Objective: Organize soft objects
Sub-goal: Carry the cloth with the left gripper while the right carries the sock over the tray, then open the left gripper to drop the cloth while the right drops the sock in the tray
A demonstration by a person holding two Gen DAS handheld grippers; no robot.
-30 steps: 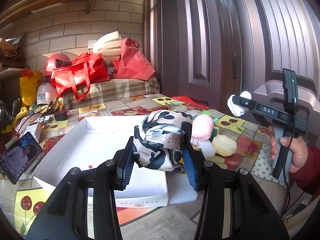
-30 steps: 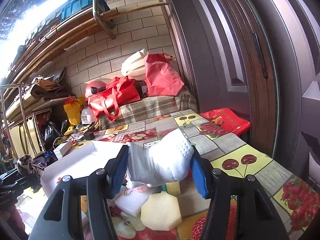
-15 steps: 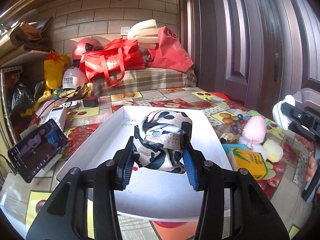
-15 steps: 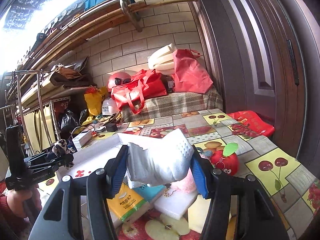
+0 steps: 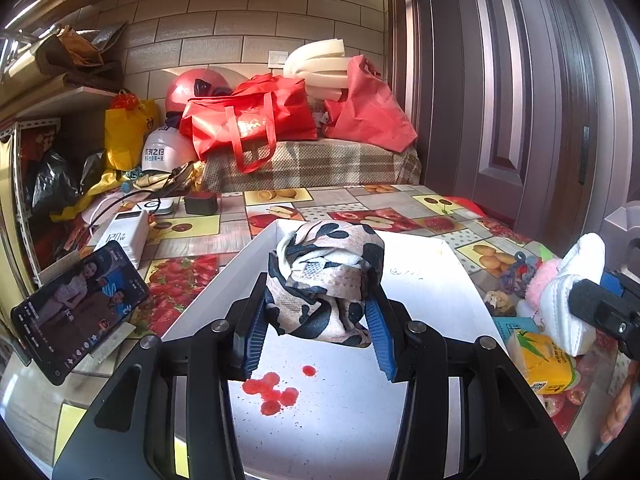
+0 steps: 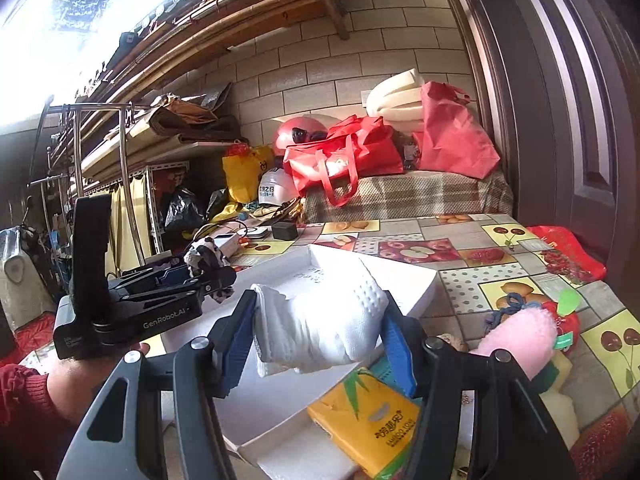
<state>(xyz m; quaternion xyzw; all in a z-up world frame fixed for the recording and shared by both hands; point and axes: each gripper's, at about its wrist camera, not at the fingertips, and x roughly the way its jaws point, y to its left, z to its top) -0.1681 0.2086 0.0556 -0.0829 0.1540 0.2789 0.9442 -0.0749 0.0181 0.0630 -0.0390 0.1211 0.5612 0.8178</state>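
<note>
Over the tray: I held both loads above the white tray, which filled the lower middle of the left wrist view.
Left gripper: my left gripper was clamped on a bunched black-and-white patterned cloth, the blue pads pressing its sides just below centre of the frame.
Right gripper: my right gripper was squeezed on a folded white cloth, centre of the right wrist view; the same bundle showed at the right edge of the left view.
Why held so: I judged that a side pinch kept each soft bundle rolled up, so it would not unfurl on the way to the tray.
Why the tray: it looked to me like the collecting place, since it was bare apart from some red spots at lower centre.
Still to sort: a pink fluffy item and a yellow tissue pack lay on the table beside the tray, at lower right of the right view.
Surface: a tablecloth printed with fruit squares covered the table across the middle of the frame.
Table clutter: a phone on a stand stood at the left edge, lit up.
Room: a brick wall ran along the top, red bags sat on a checked cover at centre, and a dark door filled the right.
</note>
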